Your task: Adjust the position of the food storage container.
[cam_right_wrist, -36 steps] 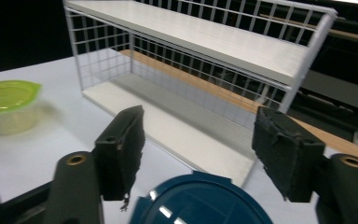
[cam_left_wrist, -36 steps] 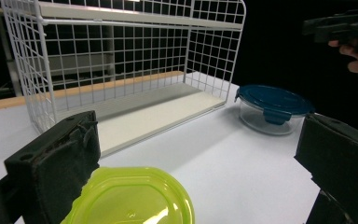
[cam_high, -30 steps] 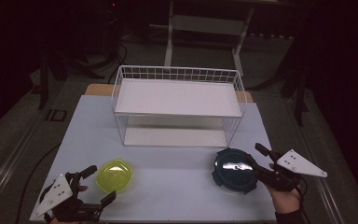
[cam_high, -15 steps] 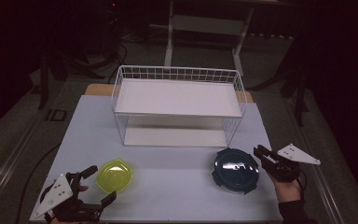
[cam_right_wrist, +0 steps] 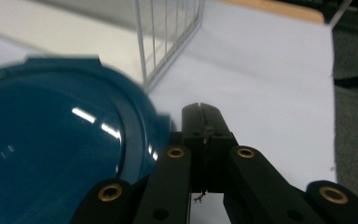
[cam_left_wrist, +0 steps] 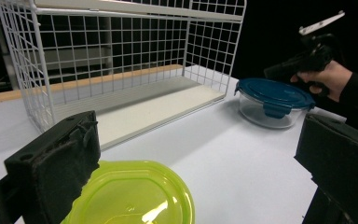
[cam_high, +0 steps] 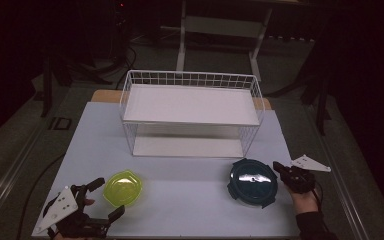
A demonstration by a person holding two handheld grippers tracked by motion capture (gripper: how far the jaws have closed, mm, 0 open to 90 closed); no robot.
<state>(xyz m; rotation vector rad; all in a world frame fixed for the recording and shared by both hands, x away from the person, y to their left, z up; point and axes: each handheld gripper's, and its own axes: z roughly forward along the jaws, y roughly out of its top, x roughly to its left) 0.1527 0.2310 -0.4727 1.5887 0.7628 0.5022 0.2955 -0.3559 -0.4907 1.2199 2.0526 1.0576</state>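
A round clear container with a dark blue clip lid [cam_high: 252, 182] stands on the white table at the front right. My right gripper [cam_high: 278, 167] lies low at its right rim; its jaws have just been closing and are now shut with nothing between them. In the right gripper view the closed tips [cam_right_wrist: 204, 114] sit just past the blue lid [cam_right_wrist: 51, 140]. A yellow-green lidded container [cam_high: 123, 187] rests at the front left. My left gripper [cam_high: 109, 197] stands open beside it, and its view shows the yellow-green lid [cam_left_wrist: 130, 196] low between the spread jaws.
A white wire rack [cam_high: 190, 80] with two shelves stands across the back middle of the table [cam_high: 190, 200]. Its lower shelf [cam_left_wrist: 154, 109] opens toward me. The table's right edge runs close behind the right hand [cam_high: 305, 200].
The right gripper has sunk toward the table at the blue container's right rim, and its jaws have gone from spread to shut. The left gripper has kept still.
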